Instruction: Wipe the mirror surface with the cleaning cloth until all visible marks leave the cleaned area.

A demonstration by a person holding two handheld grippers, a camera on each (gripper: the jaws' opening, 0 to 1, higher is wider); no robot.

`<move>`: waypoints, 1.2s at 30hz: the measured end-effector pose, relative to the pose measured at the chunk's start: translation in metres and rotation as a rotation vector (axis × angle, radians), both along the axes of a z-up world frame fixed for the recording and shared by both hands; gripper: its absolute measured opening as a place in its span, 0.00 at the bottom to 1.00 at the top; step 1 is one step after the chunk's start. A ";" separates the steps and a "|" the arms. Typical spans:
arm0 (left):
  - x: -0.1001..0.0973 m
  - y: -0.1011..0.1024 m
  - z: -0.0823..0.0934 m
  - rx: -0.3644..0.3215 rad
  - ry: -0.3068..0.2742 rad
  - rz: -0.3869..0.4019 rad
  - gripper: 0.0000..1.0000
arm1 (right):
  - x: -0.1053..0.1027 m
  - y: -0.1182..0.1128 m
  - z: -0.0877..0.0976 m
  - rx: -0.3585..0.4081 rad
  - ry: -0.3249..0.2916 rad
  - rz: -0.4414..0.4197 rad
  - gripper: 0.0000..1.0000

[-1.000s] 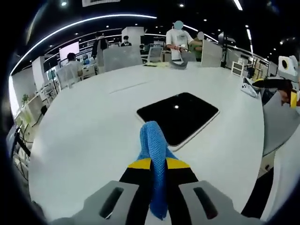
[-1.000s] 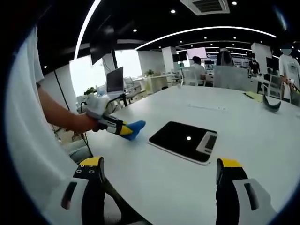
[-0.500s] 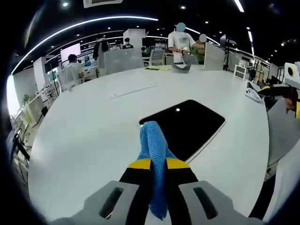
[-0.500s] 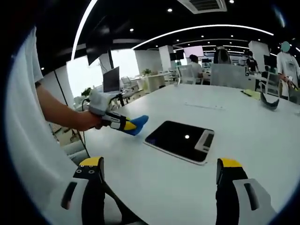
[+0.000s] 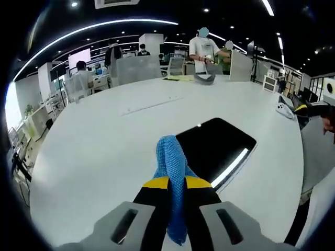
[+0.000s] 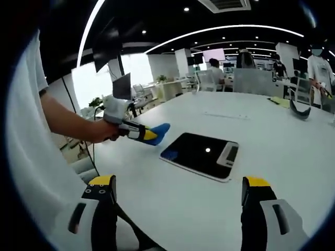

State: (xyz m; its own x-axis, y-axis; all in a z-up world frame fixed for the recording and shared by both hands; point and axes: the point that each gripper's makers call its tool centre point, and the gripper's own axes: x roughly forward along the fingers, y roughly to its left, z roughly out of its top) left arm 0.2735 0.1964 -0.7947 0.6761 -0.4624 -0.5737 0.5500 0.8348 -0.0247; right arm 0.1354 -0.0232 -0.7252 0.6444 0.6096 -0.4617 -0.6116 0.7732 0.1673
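A dark rectangular mirror [image 5: 215, 148] with a white rim lies flat on the white table [image 5: 94, 146]. My left gripper [image 5: 177, 183] is shut on a blue mesh cleaning cloth [image 5: 170, 162], which sticks out past the yellow-tipped jaws, just short of the mirror's near corner. In the right gripper view the mirror [image 6: 200, 153] lies mid-table, with the left gripper [image 6: 148, 135] and blue cloth [image 6: 158, 133] hovering by its left corner, held by a person's hand. My right gripper [image 6: 178, 196] stands open, well back from the mirror, with nothing between its jaws.
A white controller-like object [image 5: 284, 109] lies near the table's right edge. A dark curved item [image 6: 297, 113] and yellow papers [image 6: 281, 102] sit at the far end. People, chairs and desks stand beyond the table. A white sleeve [image 6: 21, 172] edges the right gripper view.
My left gripper has carried the blue cloth closer to the mirror, now reaching its near corner. The right gripper has stayed open and almost still.
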 end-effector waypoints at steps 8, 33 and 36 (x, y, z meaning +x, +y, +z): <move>0.014 -0.003 0.002 -0.003 -0.004 0.006 0.07 | 0.001 -0.003 0.001 0.001 -0.001 0.000 1.00; 0.056 -0.015 -0.003 0.000 0.000 0.005 0.07 | 0.009 -0.012 -0.003 0.017 0.025 -0.037 0.99; 0.061 -0.017 -0.007 0.010 0.004 -0.008 0.07 | 0.010 -0.013 -0.003 0.019 0.027 -0.043 0.98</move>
State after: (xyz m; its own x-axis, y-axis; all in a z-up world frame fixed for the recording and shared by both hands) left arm 0.3341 0.1790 -0.8020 0.6704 -0.4620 -0.5807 0.5566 0.8306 -0.0182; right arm 0.1450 -0.0366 -0.7286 0.6579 0.5902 -0.4679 -0.5728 0.7954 0.1980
